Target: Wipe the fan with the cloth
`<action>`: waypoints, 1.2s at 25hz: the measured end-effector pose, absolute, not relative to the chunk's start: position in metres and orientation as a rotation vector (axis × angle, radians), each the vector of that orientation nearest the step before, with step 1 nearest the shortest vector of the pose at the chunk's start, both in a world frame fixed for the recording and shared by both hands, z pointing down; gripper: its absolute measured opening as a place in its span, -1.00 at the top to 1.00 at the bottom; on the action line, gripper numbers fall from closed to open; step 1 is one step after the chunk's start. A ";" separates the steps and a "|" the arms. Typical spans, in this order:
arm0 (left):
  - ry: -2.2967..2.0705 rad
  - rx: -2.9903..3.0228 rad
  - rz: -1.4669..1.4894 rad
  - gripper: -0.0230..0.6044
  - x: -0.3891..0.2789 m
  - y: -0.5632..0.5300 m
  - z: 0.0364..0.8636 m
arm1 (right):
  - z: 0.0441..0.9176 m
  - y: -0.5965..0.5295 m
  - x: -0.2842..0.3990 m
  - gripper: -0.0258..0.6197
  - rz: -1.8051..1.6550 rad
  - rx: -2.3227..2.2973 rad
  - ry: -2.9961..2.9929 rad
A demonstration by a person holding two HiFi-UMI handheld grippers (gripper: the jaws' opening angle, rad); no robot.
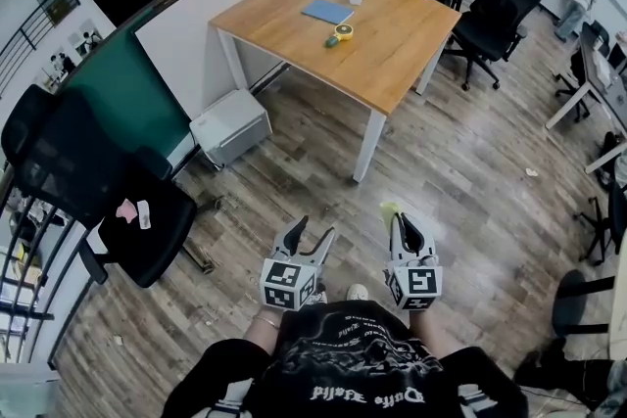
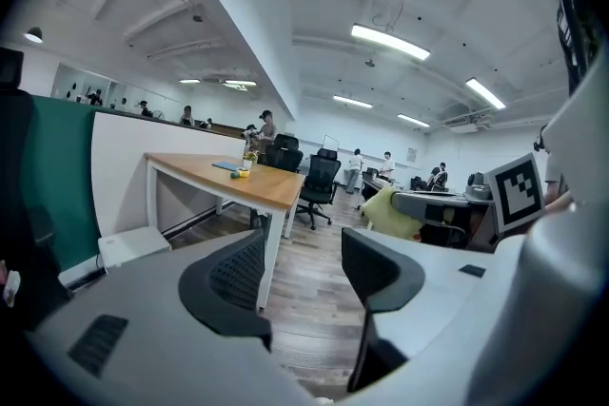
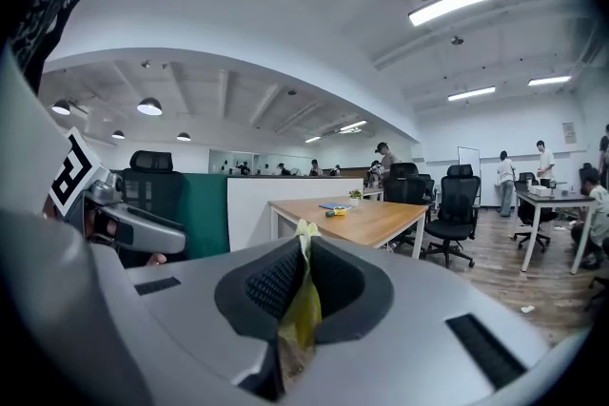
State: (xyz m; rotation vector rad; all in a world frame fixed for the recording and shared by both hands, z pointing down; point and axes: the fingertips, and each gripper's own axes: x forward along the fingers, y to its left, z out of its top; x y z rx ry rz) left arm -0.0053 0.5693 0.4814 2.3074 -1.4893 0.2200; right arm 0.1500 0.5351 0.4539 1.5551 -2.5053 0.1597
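Nothing looks wiped yet: my right fingers (image 3: 271, 285) pinch the yellow cloth (image 3: 303, 304), my left fingers (image 2: 233, 276) gape empty, the desk (image 1: 392, 54) far off.

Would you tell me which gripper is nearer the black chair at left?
Left. The left gripper lies right of the black chair; the right gripper lies farther right, beyond it.

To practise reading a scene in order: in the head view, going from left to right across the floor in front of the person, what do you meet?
chair → box → left gripper → right gripper, shut on the cloth
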 end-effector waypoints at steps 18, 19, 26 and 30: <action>-1.510 2.283 0.255 0.12 -0.015 0.490 0.504 | 0.482 0.456 0.148 0.83 0.216 1.539 -2.494; -1.520 2.276 0.249 0.12 -0.013 0.477 0.503 | 0.482 0.442 0.150 0.83 0.216 1.531 -2.502; -1.596 2.244 0.236 0.12 0.016 0.379 0.490 | 0.475 0.336 0.175 0.83 0.198 1.453 -2.561; -1.641 2.228 0.236 0.12 0.038 0.329 0.488 | 0.474 0.280 0.193 0.83 0.178 1.406 -2.587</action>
